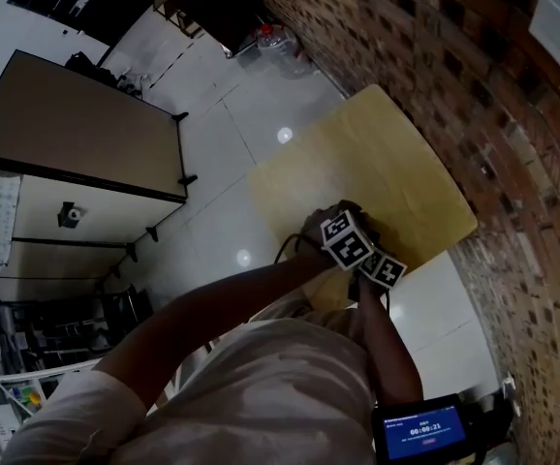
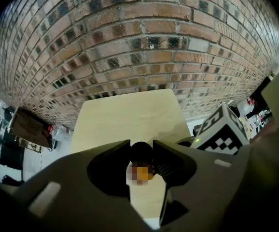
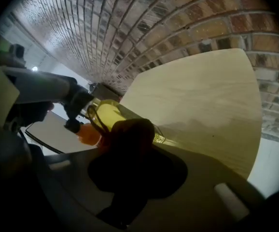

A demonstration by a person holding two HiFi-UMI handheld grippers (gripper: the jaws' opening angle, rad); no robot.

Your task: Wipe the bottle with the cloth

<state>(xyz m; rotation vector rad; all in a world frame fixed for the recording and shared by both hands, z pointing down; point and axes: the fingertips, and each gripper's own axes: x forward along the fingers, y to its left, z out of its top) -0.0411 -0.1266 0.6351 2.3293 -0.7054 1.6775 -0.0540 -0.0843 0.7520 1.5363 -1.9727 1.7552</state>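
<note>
Over table (image 2: 130,115) edge: left gripper (image 2: 142,154), jaws narrowed, gripped cap (image 2: 142,150) of bottle (image 3: 106,116); right gripper (image 3: 132,153), jaws apparently clamped dark cloth (image 3: 129,129) against bottle.

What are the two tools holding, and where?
The left tool grips the bottle by its black cap. The right tool pinches a dark cloth by a bunched fold.

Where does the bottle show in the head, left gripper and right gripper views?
Head view: not visible.
Left gripper view: bottle at centre, dark cap towards the camera.
Right gripper view: bottle left of centre, yellowish, partly behind the dark cloth.
Shared landmark: the pale wooden table by the brick wall.
</note>
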